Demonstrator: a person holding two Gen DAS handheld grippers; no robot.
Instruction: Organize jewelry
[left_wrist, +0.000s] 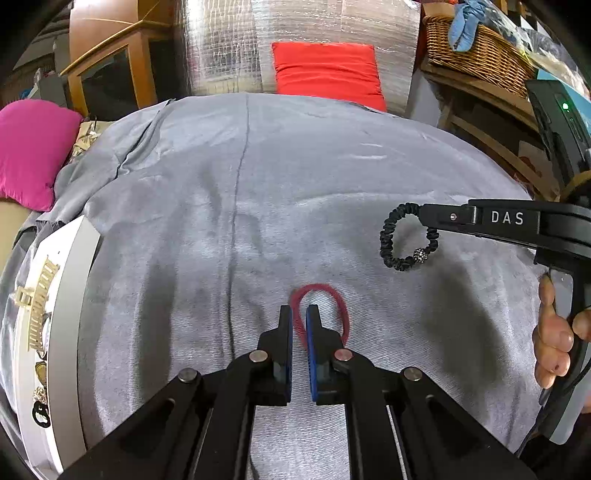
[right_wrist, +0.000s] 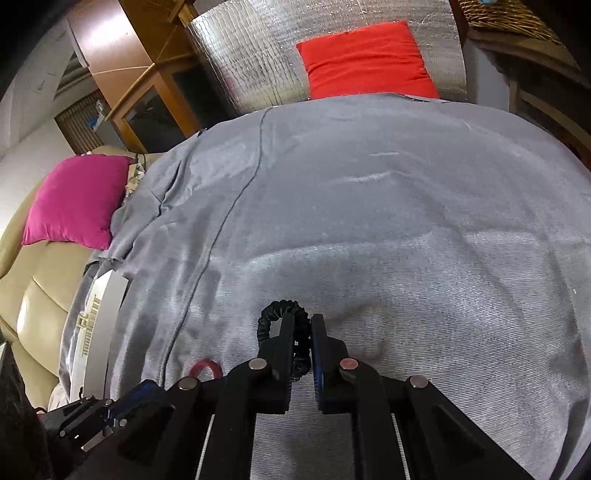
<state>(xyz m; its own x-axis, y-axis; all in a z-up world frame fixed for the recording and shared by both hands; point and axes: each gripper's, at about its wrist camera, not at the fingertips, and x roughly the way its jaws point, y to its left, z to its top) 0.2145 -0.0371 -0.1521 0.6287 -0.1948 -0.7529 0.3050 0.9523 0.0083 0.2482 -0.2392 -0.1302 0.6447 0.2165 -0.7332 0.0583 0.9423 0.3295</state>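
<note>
A thin red hair tie (left_wrist: 332, 295) loops out from my left gripper (left_wrist: 299, 314), which is shut on one side of it just above the grey cloth (left_wrist: 258, 184). In the right wrist view the same red hair tie (right_wrist: 205, 367) peeks out at lower left. My right gripper (right_wrist: 303, 321) is shut on a black ruffled hair tie (right_wrist: 273, 314). From the left wrist view this black hair tie (left_wrist: 391, 236), with a sparkly bead on it, hangs free from the right gripper (left_wrist: 424, 218) above the cloth.
A white round tray (left_wrist: 85, 258) sits at the cloth's left edge with a cream hair clip (left_wrist: 38, 295) and small jewelry pieces in it. A pink cushion (left_wrist: 29, 151), a red cushion (left_wrist: 328, 74) and a wicker basket (left_wrist: 476, 51) surround the covered surface. A hand (left_wrist: 554, 332) holds the right gripper's handle.
</note>
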